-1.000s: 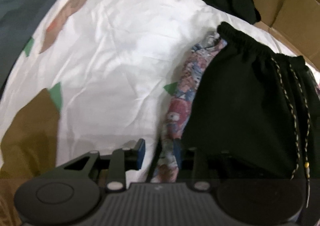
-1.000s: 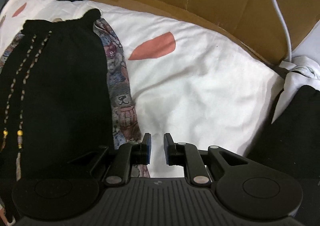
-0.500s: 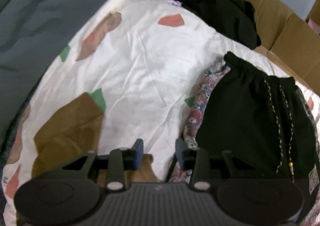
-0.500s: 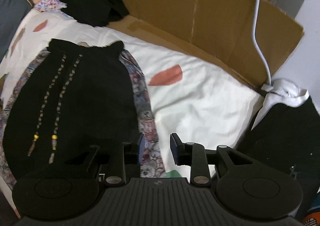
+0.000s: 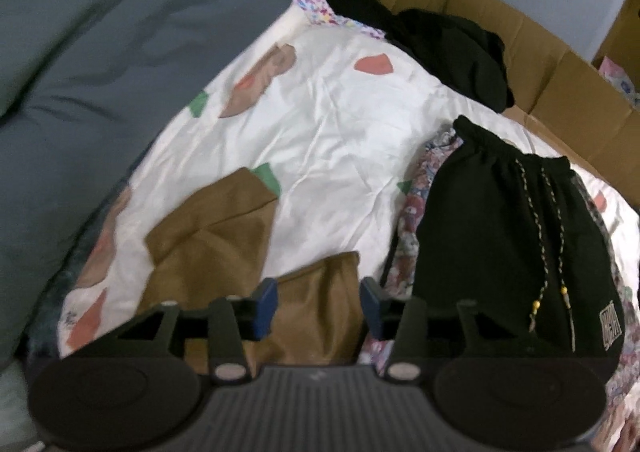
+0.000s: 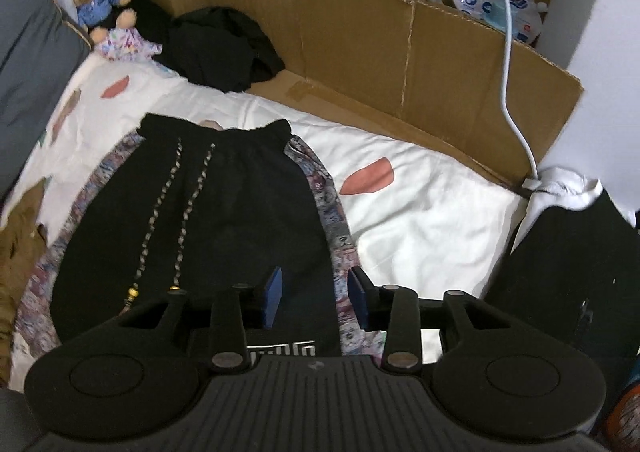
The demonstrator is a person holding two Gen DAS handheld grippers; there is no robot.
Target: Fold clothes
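Black shorts [image 6: 208,212] lie flat on the white patterned sheet [image 6: 420,212], waistband toward the cardboard wall [image 6: 400,52], atop a printed garment [image 6: 332,212] showing along both sides. Left gripper [image 5: 318,306]: jaws wide apart, empty, above a brown garment [image 5: 212,236] left of the shorts. Right gripper [image 6: 314,296]: jaws wide apart, empty, over the shorts' right edge. A black heap [image 6: 224,48] lies beyond the waistband.

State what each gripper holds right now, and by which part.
Nothing is held. The left gripper and the right gripper both stand open with empty jaws above the black drawstring shorts on the white patterned bedsheet.
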